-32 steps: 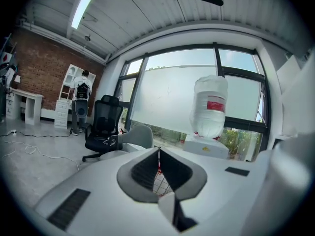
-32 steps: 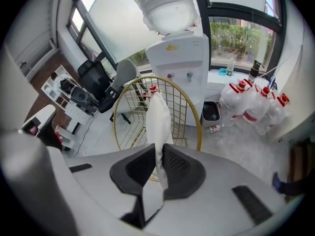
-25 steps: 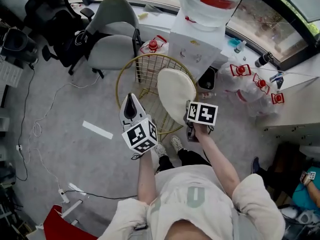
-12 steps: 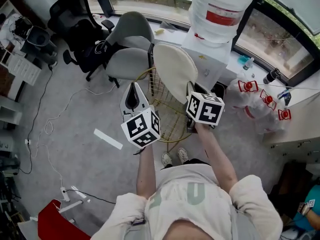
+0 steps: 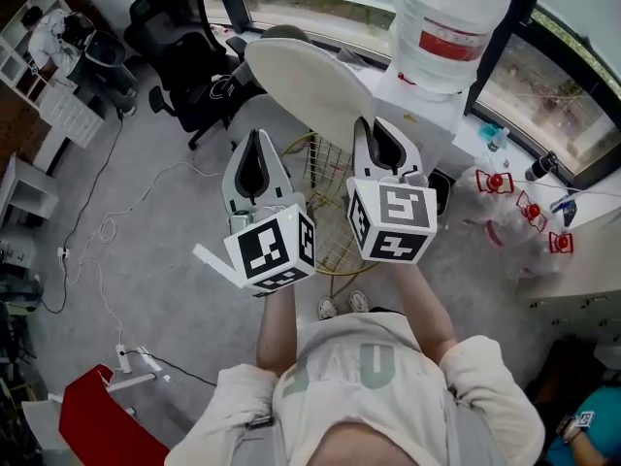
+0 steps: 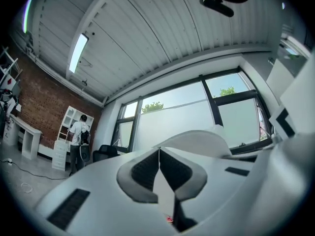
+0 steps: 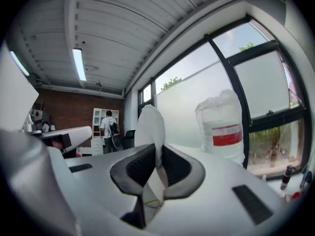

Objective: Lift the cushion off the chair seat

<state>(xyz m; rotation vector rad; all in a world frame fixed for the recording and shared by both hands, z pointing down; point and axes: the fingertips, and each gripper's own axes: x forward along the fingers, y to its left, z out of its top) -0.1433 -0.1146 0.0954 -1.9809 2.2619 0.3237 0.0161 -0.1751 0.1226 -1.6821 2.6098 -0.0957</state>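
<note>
The cream round cushion [image 5: 309,78] hangs in the air, well above the gold wire chair [image 5: 333,233]. My right gripper [image 5: 375,136] is shut on the cushion's near edge. In the right gripper view the cushion [image 7: 150,126] stands edge-on between the pads, with the right gripper [image 7: 157,157] closed on it. My left gripper [image 5: 254,155] is held up to the left of the cushion, apart from it. The left gripper [image 6: 159,154] has its jaws together with nothing in them, and the cushion [image 6: 197,140] shows just beyond, to its right.
A water dispenser with a large bottle [image 5: 448,22] stands behind the chair. A black office chair [image 5: 184,51] is at the back left. Water jugs with red caps [image 5: 505,187] lie at the right. Cables [image 5: 92,250] run over the grey floor. A person [image 7: 107,127] stands far off by white shelves.
Both grippers have risen a good way. The cushion has gone up with the right gripper, from beside the wire chair to high above it, and has tipped flatter.
</note>
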